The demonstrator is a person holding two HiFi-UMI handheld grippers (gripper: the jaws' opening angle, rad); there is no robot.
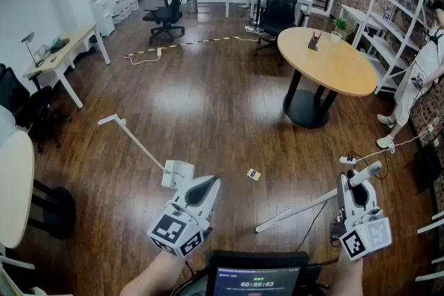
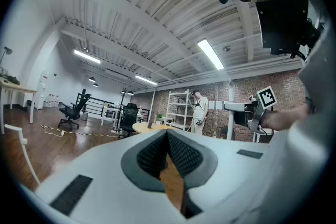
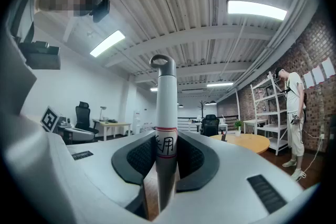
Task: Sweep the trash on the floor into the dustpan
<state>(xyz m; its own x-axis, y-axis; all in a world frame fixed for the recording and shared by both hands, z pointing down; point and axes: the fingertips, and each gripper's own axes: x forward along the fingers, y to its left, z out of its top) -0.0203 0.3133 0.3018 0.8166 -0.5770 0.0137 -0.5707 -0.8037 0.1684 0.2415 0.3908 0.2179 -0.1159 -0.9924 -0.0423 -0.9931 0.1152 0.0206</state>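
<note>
A small scrap of trash (image 1: 254,174) lies on the dark wood floor. To its left stands a white dustpan (image 1: 177,174), its long handle (image 1: 132,137) slanting up and to the left. My left gripper (image 1: 210,181) hovers just right of the dustpan, apart from it; in the left gripper view this gripper (image 2: 167,138) is shut with nothing between the pads. My right gripper (image 1: 356,181) is shut on a white broom handle (image 1: 305,206) that slants down and left toward the floor. The handle (image 3: 166,113) rises between the jaws, its loop end on top. The broom's head is not visible.
A round wooden table (image 1: 333,62) stands beyond, with a person (image 1: 416,80) by white shelving at the right. A power strip with a cable (image 1: 347,160) lies close to my right gripper. Office chairs (image 1: 168,10), a desk (image 1: 66,52) and a second round table (image 1: 14,184) line the back and left.
</note>
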